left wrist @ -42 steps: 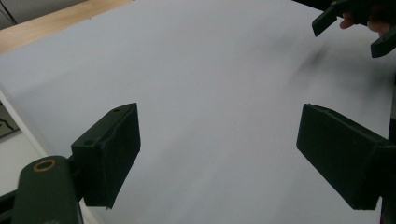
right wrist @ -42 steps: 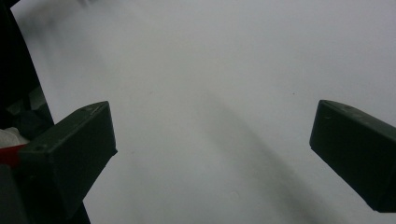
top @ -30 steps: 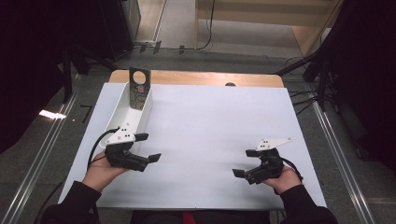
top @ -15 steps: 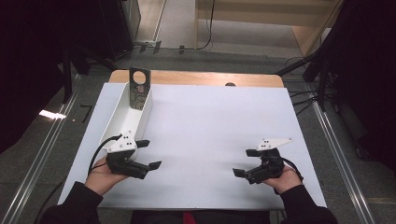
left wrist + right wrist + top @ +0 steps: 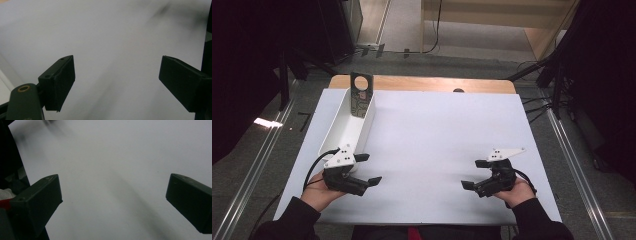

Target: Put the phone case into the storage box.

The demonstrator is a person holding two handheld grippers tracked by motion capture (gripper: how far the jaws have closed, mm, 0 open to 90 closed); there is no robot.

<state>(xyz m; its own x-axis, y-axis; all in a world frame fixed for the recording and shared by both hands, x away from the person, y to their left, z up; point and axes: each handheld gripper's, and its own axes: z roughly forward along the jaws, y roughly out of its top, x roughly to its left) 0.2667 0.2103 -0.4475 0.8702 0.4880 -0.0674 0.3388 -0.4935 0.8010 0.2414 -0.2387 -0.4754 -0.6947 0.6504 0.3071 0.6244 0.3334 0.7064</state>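
Observation:
My left gripper [image 5: 371, 168] rests in a hand near the table's front left, just past the near end of a long white tray [image 5: 343, 131]. Its jaws point right and stand open, with bare white table between them in the left gripper view [image 5: 117, 75]. My right gripper [image 5: 472, 174] is held at the front right, pointing left toward the other one. It is open too, and the right gripper view [image 5: 112, 197] has nothing but white surface between its jaws. A dark plate with a round hole [image 5: 361, 95] stands upright at the tray's far end.
The white table top [image 5: 437, 125] spreads wide between and beyond the two grippers. A wooden strip [image 5: 422, 84] runs along its far edge. Metal floor rails [image 5: 572, 165] flank the table on both sides, and dark stands and cables sit at the back right.
The left gripper has drawn back a little from the tray's near end toward the front edge. The right gripper has stayed put.

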